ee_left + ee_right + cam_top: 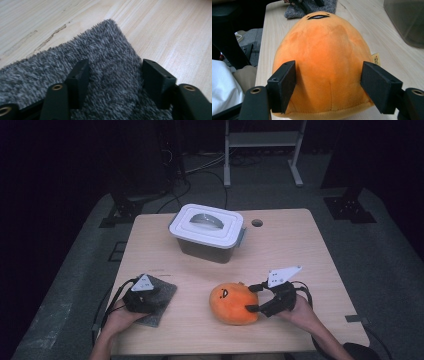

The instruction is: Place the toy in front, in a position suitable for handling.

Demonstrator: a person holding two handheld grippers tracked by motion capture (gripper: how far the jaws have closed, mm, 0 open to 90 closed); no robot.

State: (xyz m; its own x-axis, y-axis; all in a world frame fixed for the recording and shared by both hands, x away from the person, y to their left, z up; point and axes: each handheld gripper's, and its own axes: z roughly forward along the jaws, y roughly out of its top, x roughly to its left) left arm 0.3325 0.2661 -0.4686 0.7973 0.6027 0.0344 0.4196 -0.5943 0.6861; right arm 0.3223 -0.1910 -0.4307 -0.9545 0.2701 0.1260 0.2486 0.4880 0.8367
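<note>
At the left of the tabletop (300, 250), near its front edge, lies a grey fuzzy cloth (161, 304), flat on the wood. The left tongs (142, 296) are down on it, held in the person's left hand (120, 317), with a grey three-cornered plate on top. Seen from the left gripper view, the cloth (100, 75) rises in a ridge between the two black jaws; the right jaw sits against the cloth's edge and the left jaw is sunk into the pile. The jaws stand about half open, with the fold between them; I cannot tell whether they are actually pinching it.

Further back, around the middle of the tabletop, stands a box with a white lid (207, 231), its curved handle lying flat in the lid. It is well apart from both hands.

To the right of centre, near the front, sits an orange plush toy (232, 303) with a small drawn face turned toward the left. The right tongs (254, 297) reach it from the right, held in the person's right hand (300, 310). In the right gripper view, the toy (322, 62) bulges between the two jaws, which are spread wide on either side of its body. Both pads lie against the fabric, so the tongs hold the toy at its wide base. The grey cloth (312, 7) and the left tongs show beyond it.
</note>
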